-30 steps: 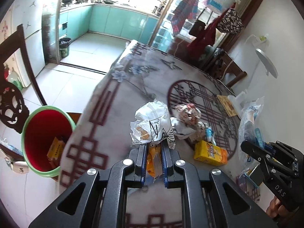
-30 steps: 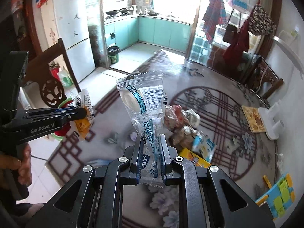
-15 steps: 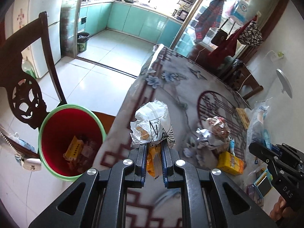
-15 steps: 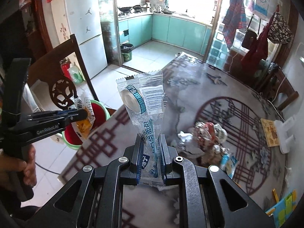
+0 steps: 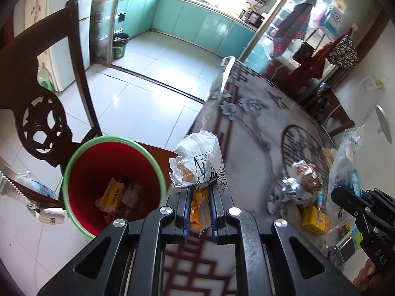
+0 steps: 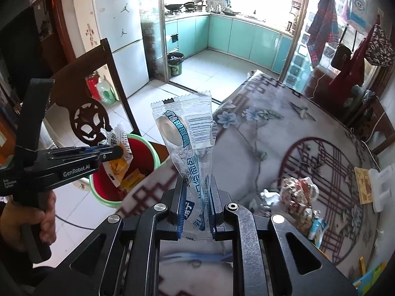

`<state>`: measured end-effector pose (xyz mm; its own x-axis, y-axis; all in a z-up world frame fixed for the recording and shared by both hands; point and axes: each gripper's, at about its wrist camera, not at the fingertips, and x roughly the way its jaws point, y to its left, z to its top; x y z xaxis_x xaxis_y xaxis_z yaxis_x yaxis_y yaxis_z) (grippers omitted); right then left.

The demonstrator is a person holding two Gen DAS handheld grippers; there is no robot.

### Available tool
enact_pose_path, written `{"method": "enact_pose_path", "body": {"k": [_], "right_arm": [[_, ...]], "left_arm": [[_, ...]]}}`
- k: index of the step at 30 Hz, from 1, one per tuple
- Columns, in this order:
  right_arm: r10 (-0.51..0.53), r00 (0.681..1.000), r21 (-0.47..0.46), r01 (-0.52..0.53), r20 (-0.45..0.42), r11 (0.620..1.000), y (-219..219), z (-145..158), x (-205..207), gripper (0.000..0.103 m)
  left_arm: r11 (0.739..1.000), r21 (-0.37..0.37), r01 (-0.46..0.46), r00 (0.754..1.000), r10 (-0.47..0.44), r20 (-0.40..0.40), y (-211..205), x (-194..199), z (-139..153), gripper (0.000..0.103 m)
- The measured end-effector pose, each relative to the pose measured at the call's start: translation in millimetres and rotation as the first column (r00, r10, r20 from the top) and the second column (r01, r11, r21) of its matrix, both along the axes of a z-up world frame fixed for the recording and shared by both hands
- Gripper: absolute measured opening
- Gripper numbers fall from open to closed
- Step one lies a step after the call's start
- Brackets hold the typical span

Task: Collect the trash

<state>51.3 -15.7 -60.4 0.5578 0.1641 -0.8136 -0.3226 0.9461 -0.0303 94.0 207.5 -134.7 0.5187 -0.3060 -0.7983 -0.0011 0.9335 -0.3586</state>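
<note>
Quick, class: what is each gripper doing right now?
Left gripper: shut on a crumpled white and orange wrapper.
Right gripper: shut on a clear plastic packet.

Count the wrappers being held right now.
2: a crumpled white wrapper in the left tool, and a clear wrapper in the right tool.
</note>
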Motion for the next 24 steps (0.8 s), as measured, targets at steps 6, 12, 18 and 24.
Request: {"method": "enact_pose_path", "body": {"k": [6,12,18,24], "right_arm": [[0.031,0.999,0.004,-0.031,-0.018,1.000,26,-7,14,0.015],[0.067,0.997,0.011,-0.067,-0.038,0.998,52,-16,27,0.015],[0.094,0.991,0.054,-0.089,-0.091,0.995,76,-36,50,0.015],[0.134,0.979,0.043,-0.129,-0.152,0.991,105,-58,64,0.015]], "left_arm": [[0.999,0.006,-0.040,0.999,0.040,-0.018,33,8,-8,0.011],[0.997,0.023,-0.080,0.996,0.080,-0.033,64,14,-16,0.011],[0.991,0.062,-0.115,0.990,0.120,-0.069,91,21,-32,0.011],[0.987,0.081,-0.139,0.983,0.147,-0.108,113,25,-51,0.011]]}}
